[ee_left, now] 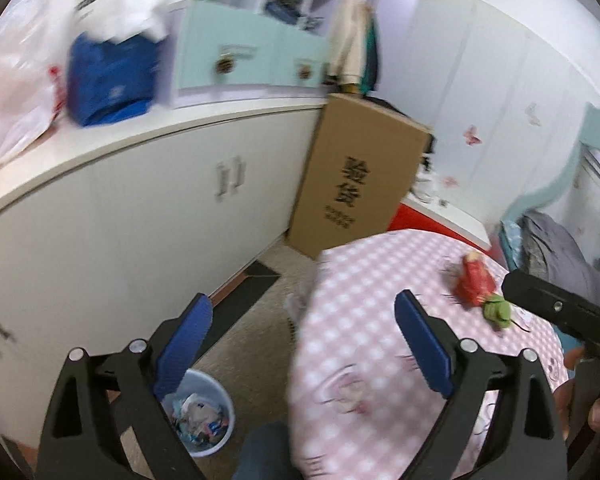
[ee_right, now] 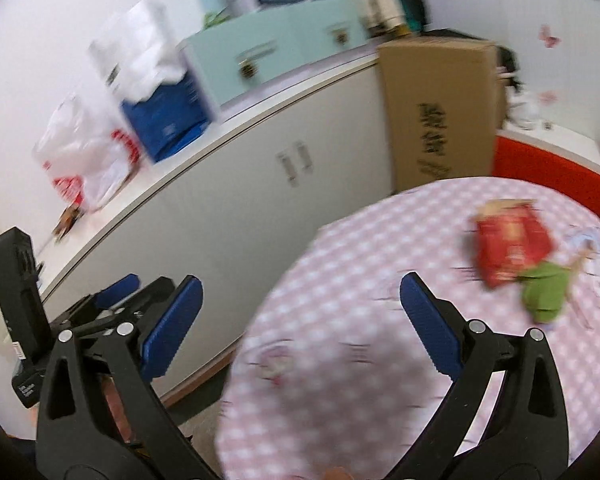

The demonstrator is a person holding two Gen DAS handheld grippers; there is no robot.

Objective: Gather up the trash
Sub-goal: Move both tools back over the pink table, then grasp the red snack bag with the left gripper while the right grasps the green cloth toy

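Both the left gripper (ee_left: 302, 322) and the right gripper (ee_right: 300, 306) were spread wide, holding nothing. A red wrapper (ee_right: 510, 246) lay on the checked table (ee_right: 360, 360), touching a green scrap (ee_right: 546, 296); the bin (ee_left: 204, 414) stood on the floor beside it.

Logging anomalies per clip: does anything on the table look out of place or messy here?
Yes. A crumpled red wrapper and a green scrap touching it lie loose on the pink checked tablecloth; they look like litter. The blue bin on the floor already holds trash. Both tools are open and empty.
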